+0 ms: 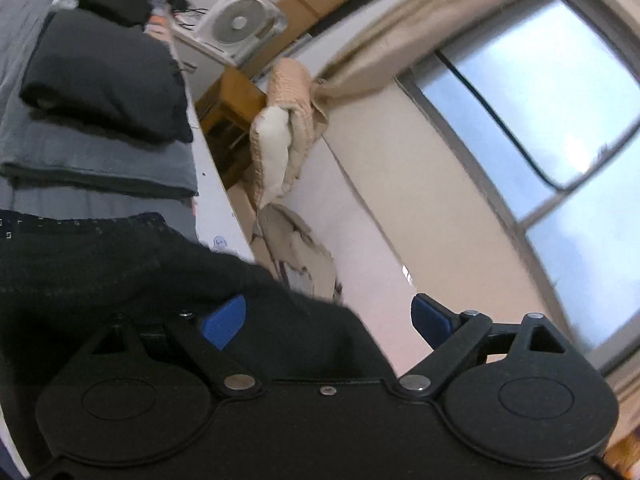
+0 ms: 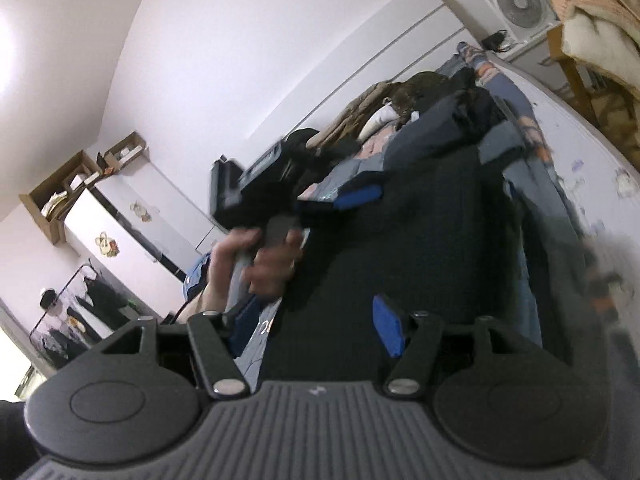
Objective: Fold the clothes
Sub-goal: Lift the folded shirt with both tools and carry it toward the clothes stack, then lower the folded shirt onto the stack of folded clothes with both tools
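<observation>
A black knit garment [image 1: 120,280] with a ribbed, patterned hem lies spread on the white bed [image 1: 218,208], below a stack of folded dark clothes [image 1: 104,92]. The left gripper [image 1: 328,320] is spread wide over its edge, gripping nothing. The right gripper [image 2: 316,330] is also open, with the black fabric between its blue pads [image 2: 387,330].
</observation>
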Demonstrator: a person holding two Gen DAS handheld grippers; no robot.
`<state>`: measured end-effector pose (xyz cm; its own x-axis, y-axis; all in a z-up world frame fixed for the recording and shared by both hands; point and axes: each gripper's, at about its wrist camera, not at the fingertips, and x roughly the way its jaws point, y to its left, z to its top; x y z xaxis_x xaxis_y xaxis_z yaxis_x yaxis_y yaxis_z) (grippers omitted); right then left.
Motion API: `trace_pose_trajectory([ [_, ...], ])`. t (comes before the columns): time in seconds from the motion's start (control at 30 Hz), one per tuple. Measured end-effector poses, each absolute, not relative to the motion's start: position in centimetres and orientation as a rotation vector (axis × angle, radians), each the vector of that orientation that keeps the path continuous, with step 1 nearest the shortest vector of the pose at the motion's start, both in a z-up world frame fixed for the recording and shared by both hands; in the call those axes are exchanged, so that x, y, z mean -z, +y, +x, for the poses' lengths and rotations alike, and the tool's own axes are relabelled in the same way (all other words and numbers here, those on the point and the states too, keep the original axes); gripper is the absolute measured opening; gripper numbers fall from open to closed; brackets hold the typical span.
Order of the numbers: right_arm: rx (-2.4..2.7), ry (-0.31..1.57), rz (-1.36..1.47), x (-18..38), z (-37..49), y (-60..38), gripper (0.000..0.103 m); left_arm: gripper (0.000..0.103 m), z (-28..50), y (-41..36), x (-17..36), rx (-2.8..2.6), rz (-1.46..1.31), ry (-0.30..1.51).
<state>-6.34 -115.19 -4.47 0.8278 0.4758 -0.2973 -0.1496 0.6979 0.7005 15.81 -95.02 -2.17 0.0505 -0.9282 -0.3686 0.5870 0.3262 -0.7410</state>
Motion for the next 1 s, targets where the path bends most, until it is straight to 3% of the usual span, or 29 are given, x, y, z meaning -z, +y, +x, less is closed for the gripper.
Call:
trace_pose_trajectory([
  [0.2,-0.324,0.483,0.71,6.2,-7.5,-115.1,0.062,0.086,18.4,-94.9,2.6,1.097,-0.544,0.921],
  [0.5,-0.259,0.489,0.63,5.5,-8.7,-114.0,0.062,0.086,11.1,-91.5,-2.7,1.089,-0.374,0.754],
  [0.6,-0.256,0.45,0.607,4.5,-10.1,-113.4,0.062,0.093,8.5,-90.2,-4.2,1.098,-0.331,0.71],
  [0.8,-0.275,0.451,0.621,4.8,-11.3,-112.7,0.063,0.094,-0.2,-85.5,1.4,1.337,-0.524,0.901],
  [1.0,-0.219,0.483,0.616,7.2,-11.8,-113.7,0.06,0.094,-3.2,-82.2,6.6,1.273,-0.514,1.037],
])
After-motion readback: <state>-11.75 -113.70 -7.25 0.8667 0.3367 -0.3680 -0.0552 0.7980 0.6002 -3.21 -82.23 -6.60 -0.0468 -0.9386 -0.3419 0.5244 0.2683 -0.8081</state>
